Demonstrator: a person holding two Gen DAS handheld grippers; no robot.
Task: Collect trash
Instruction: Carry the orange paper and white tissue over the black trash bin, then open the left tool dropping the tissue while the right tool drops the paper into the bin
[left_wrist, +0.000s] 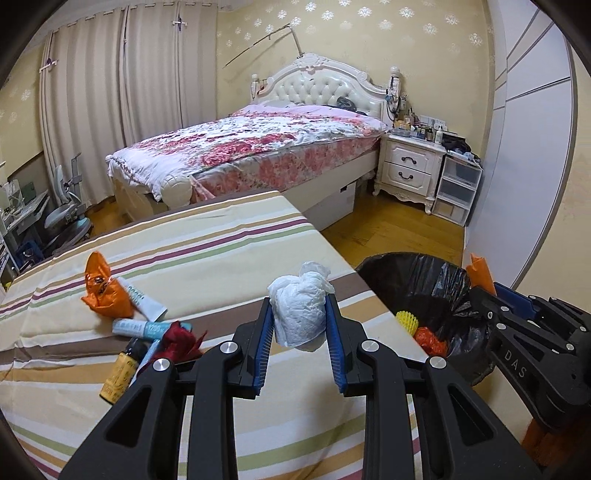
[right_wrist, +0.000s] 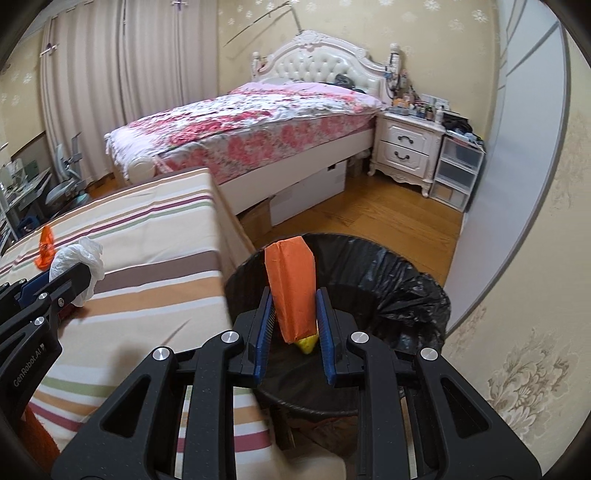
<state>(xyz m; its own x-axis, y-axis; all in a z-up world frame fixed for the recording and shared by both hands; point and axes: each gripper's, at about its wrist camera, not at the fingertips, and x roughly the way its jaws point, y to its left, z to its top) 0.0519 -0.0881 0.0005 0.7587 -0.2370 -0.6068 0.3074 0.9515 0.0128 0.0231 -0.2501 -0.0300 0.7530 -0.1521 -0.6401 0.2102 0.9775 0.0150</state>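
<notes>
Striped tabletop (left_wrist: 221, 236), cloth-covered, bearing the uncollected trash at its left part. Bin (right_wrist: 388, 266), black liner, standing on the wood floor just beside the tabletop's right edge; a yellow spiky ball (left_wrist: 407, 320) and an orange crumple (left_wrist: 430, 339) lie inside. My right gripper (right_wrist: 294, 314), over the bin mouth, jaws partly closed and clamped on an upright orange packet (right_wrist: 290, 288). My left gripper (left_wrist: 300, 325), above the tabletop near the bin, jaws partly closed and clenched on a crumpled white tissue wad (left_wrist: 301, 310). On the tabletop: orange wrapper (left_wrist: 103, 291), white tube (left_wrist: 144, 299) touching it, light blue tube (left_wrist: 142, 328), red wrapper (left_wrist: 181, 338), small yellow bottle (left_wrist: 120, 373), all clustered together.
</notes>
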